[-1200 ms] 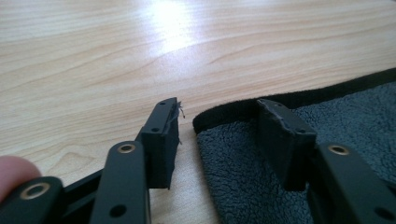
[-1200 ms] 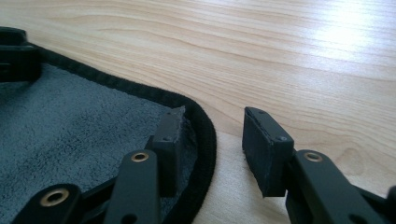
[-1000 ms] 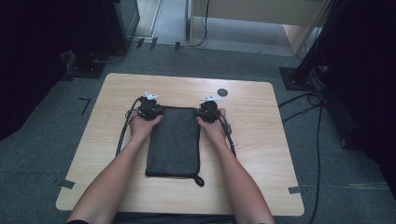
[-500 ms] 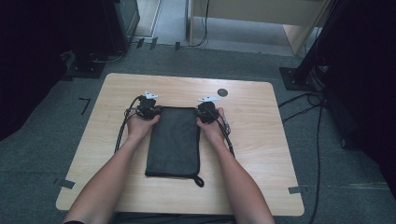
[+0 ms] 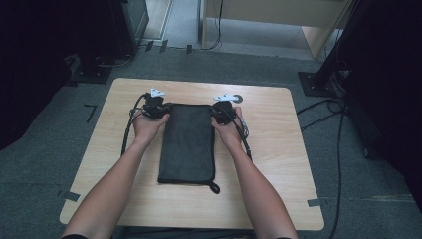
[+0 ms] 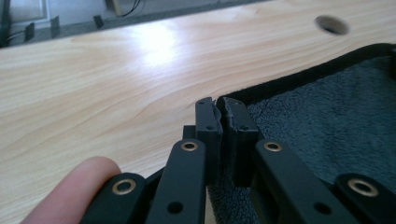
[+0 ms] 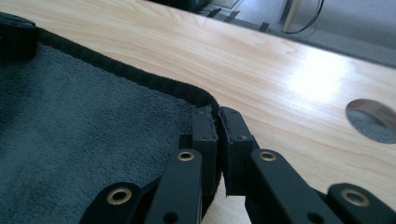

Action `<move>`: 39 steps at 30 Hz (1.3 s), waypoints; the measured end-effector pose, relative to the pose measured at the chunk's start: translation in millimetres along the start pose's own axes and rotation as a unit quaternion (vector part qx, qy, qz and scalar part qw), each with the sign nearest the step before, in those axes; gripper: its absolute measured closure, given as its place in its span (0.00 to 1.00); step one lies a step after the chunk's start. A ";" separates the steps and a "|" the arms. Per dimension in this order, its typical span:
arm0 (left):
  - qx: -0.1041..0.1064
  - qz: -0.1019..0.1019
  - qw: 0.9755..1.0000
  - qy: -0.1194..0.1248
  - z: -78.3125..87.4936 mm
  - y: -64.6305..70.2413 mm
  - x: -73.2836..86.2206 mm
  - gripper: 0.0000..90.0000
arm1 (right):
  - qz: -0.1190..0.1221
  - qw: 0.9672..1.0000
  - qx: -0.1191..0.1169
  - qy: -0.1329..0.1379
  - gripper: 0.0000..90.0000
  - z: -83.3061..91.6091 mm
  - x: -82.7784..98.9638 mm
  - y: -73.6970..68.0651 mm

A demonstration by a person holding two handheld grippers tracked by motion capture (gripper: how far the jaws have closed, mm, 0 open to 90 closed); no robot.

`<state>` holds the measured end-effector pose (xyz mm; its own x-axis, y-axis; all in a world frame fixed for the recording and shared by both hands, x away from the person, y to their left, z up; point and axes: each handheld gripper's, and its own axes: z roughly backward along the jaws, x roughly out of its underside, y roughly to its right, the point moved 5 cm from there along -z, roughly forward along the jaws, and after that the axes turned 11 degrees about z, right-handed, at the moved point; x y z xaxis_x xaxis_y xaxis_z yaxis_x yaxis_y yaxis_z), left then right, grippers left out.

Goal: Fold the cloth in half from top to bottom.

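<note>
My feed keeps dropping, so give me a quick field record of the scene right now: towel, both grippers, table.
towel: dark grey towel, folded into a long rectangle, flat on the table
left gripper: jaws closed on the towel's far left corner
right gripper: jaws closed on the towel's far right corner
table: light wooden table, round hole near the far edge by the right gripper
loop: small dark loop at the towel's near right corner

Nothing readable is showing anywhere right now: no text, labels, brands, numbers or signs.
</note>
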<state>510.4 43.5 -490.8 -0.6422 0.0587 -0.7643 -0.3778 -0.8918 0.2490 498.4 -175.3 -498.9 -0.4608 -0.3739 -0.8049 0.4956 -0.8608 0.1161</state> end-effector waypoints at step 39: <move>0.122 -0.036 0.991 0.048 125.8 36.7 105.1 0.95 | 0.057 0.993 -0.059 0.083 0.96 143.2 63.0 -81.3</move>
<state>345.2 73.4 -487.2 -0.5460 0.0652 -0.8352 -0.5775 -0.7515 0.3189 323.7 -178.3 -475.7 -0.2744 -0.3968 -0.8759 0.6256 -0.7654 0.1508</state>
